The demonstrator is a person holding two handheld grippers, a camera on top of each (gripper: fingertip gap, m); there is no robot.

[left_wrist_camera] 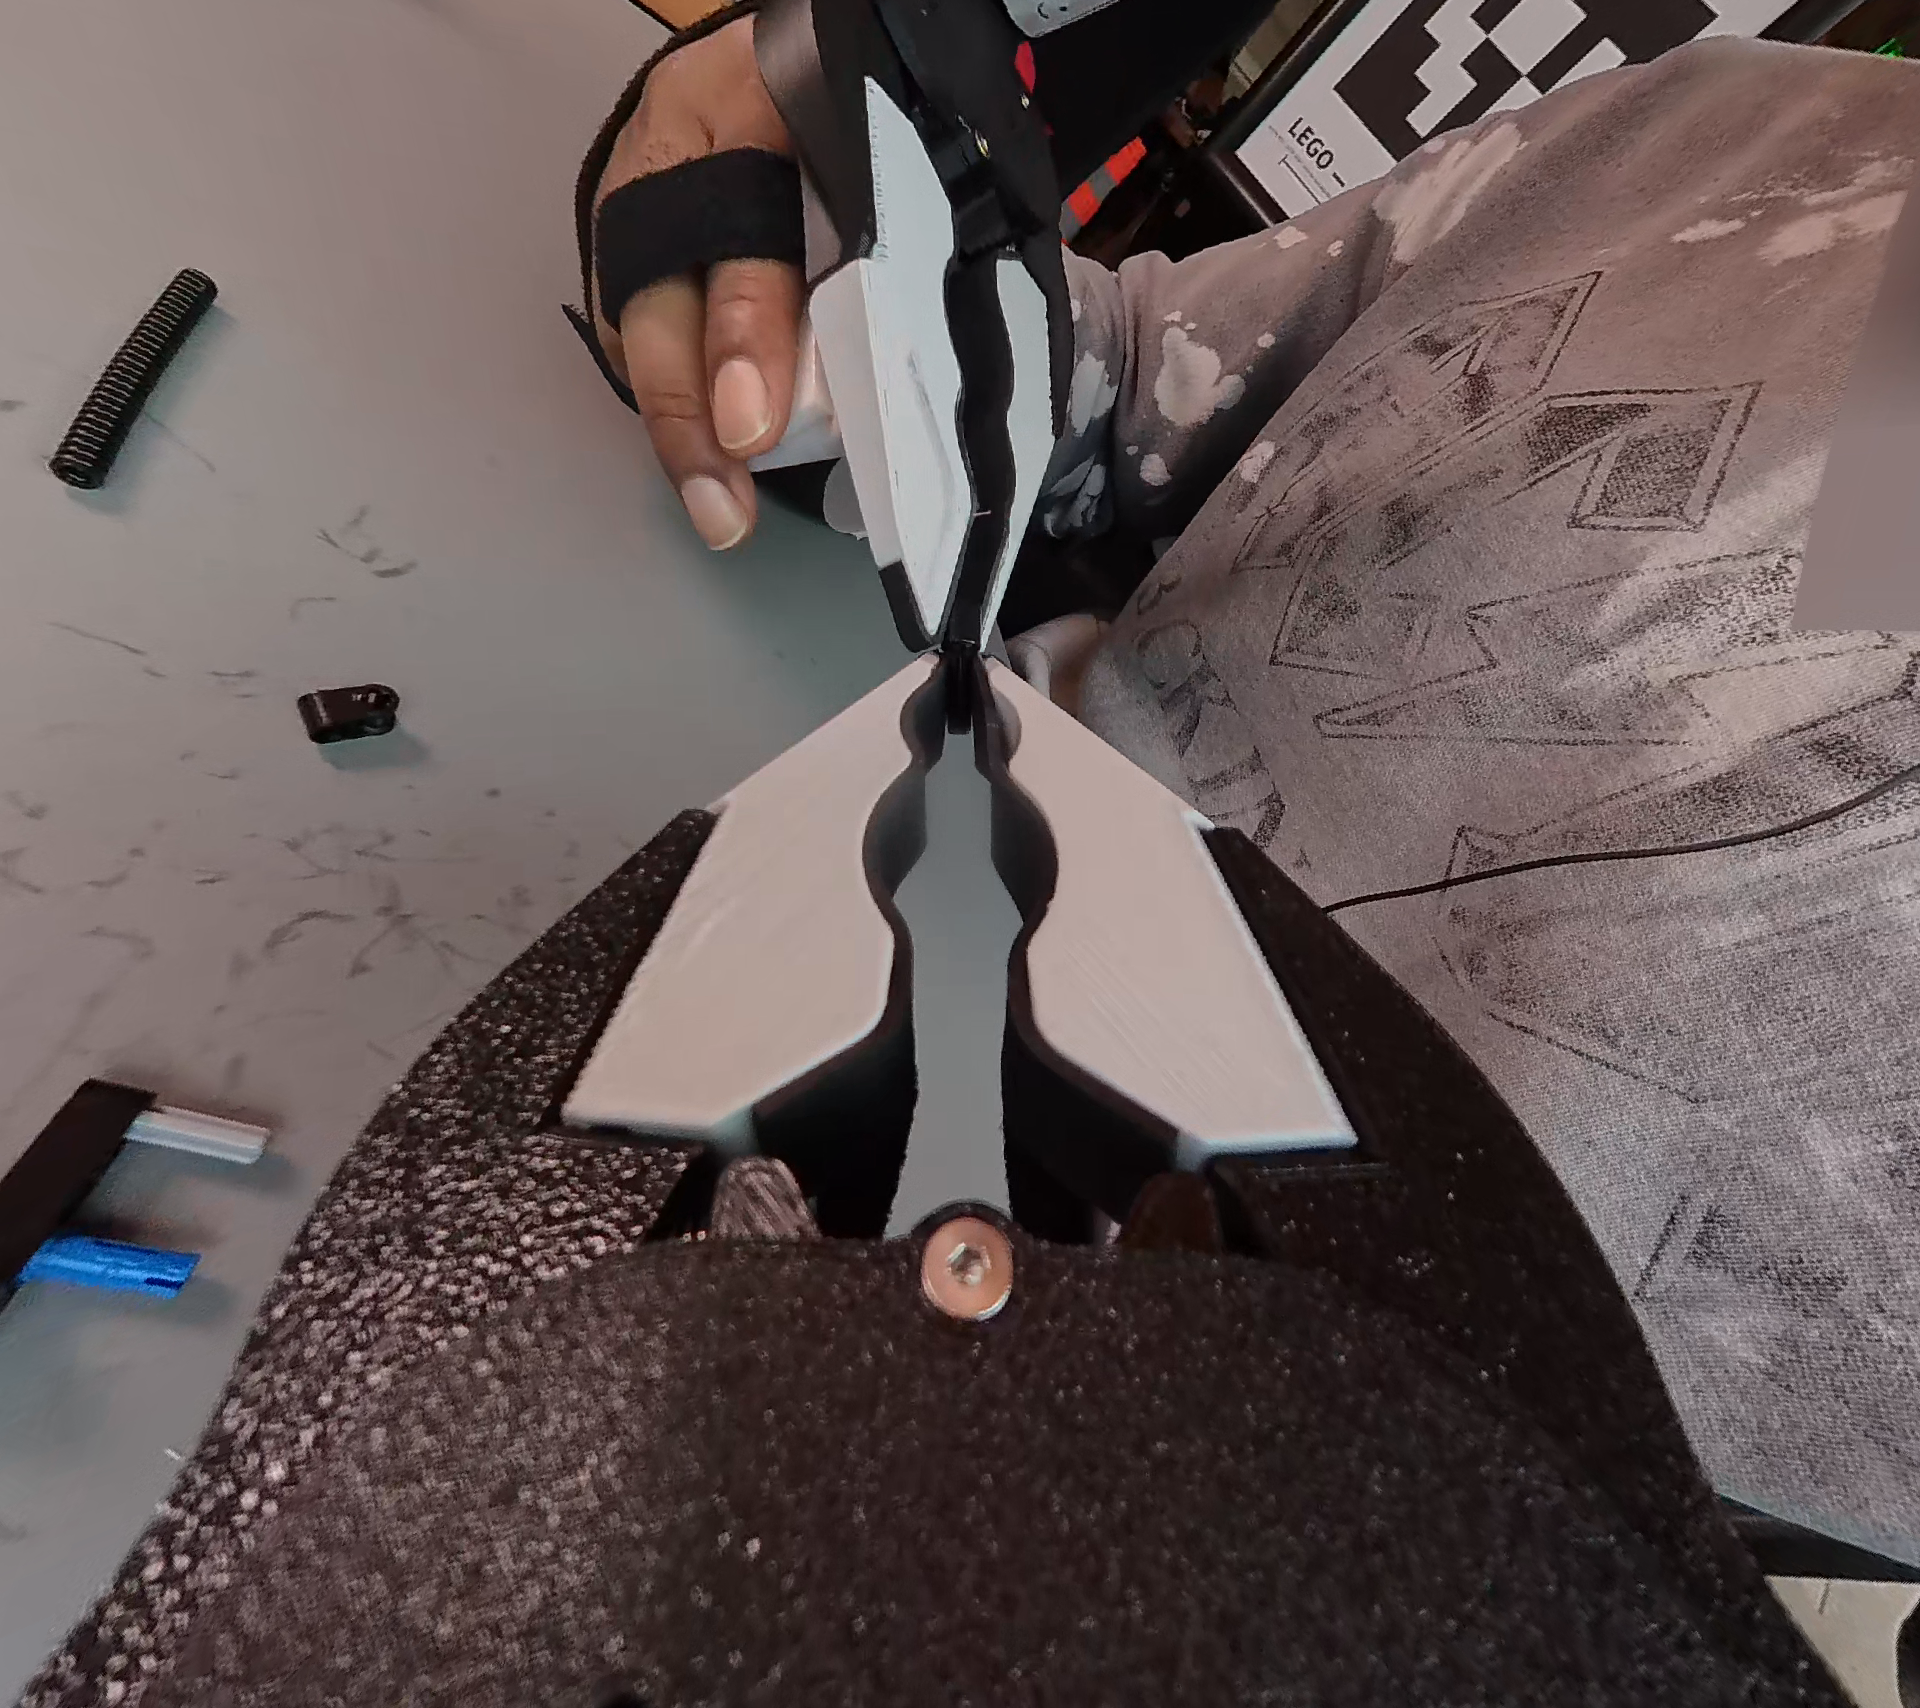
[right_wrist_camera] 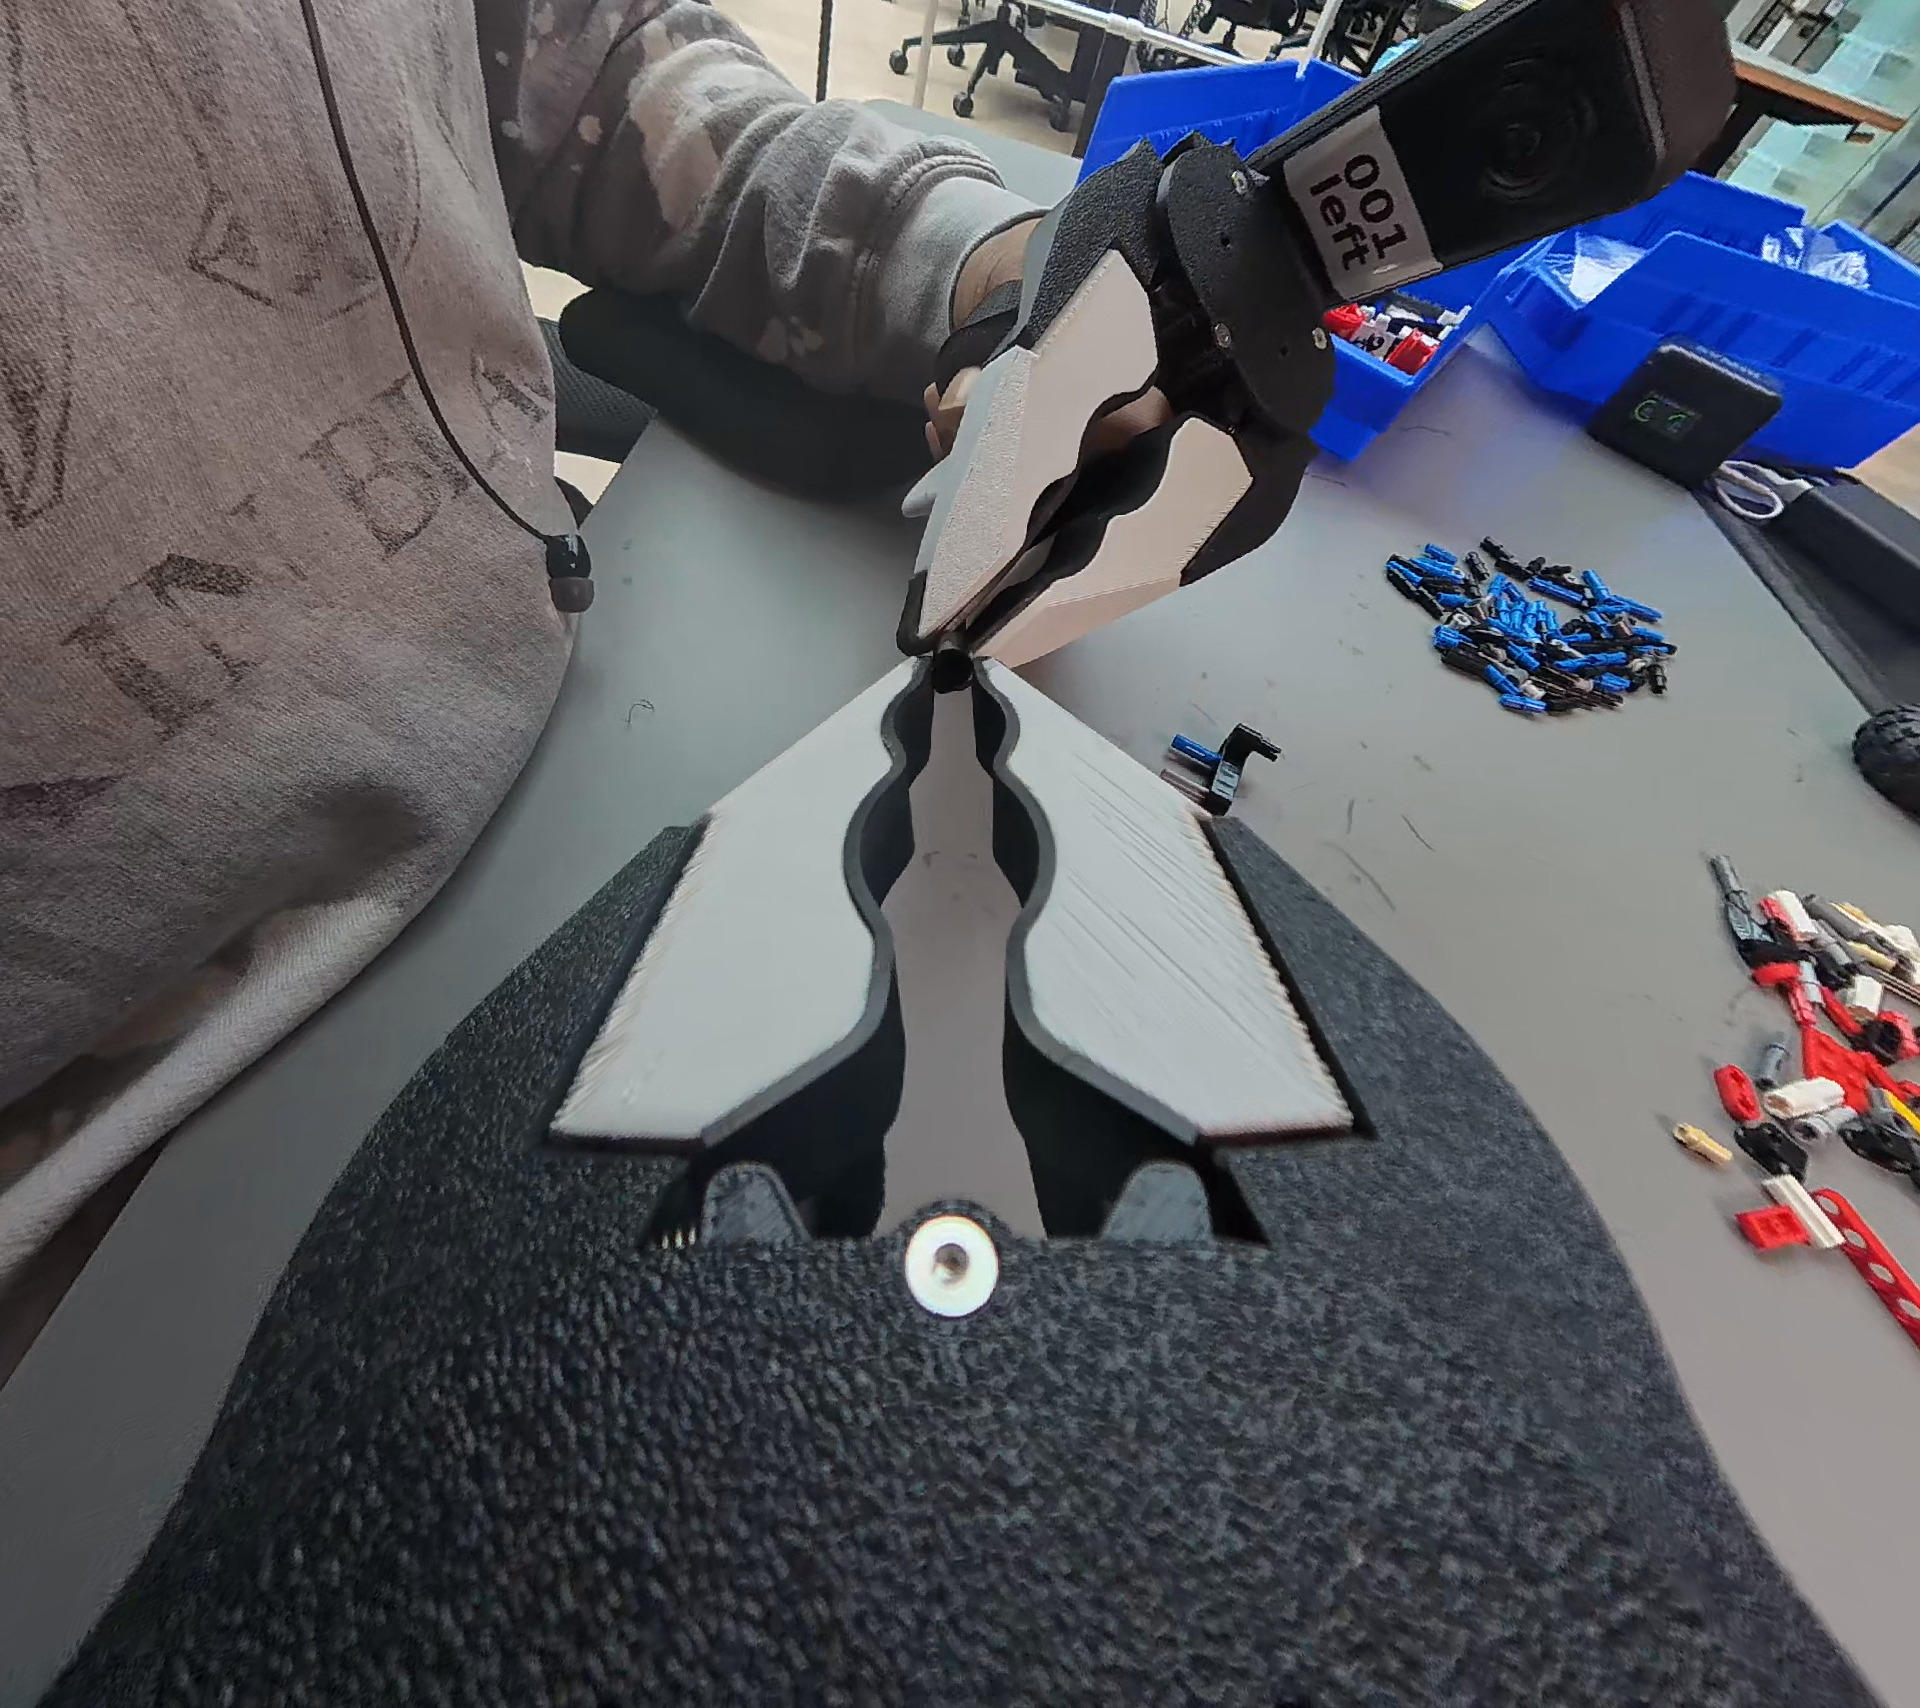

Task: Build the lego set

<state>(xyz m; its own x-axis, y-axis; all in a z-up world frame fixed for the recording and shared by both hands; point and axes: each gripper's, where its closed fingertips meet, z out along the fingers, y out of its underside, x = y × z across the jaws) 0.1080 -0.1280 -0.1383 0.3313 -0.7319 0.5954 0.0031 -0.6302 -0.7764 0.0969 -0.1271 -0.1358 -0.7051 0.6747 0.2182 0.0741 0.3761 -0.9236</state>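
My two grippers meet tip to tip above the grey table (right_wrist_camera: 1351,827), close to the person's grey sweatshirt. In the left wrist view my left gripper (left_wrist_camera: 961,687) is shut on a small black pin (left_wrist_camera: 961,708), and the right gripper (left_wrist_camera: 954,635) comes down from above onto the same spot. In the right wrist view my right gripper (right_wrist_camera: 951,671) is shut on a small black round pin (right_wrist_camera: 951,673), with the left gripper (right_wrist_camera: 940,635) touching it from the upper right. I cannot tell whether it is one piece or two joined pieces.
A black ribbed hose (left_wrist_camera: 135,375), a small black connector (left_wrist_camera: 348,713) and a white pin (left_wrist_camera: 197,1136) and a blue pin (left_wrist_camera: 104,1263) lie to the left. Blue and black pins (right_wrist_camera: 1527,630), a small black-blue assembly (right_wrist_camera: 1221,759), red and white parts (right_wrist_camera: 1829,1035) and blue bins (right_wrist_camera: 1662,308) lie to the right. My left and right fingertips are right by each other. My right gripper's tips are some 11 cm from the small black connector (left_wrist_camera: 348,713).
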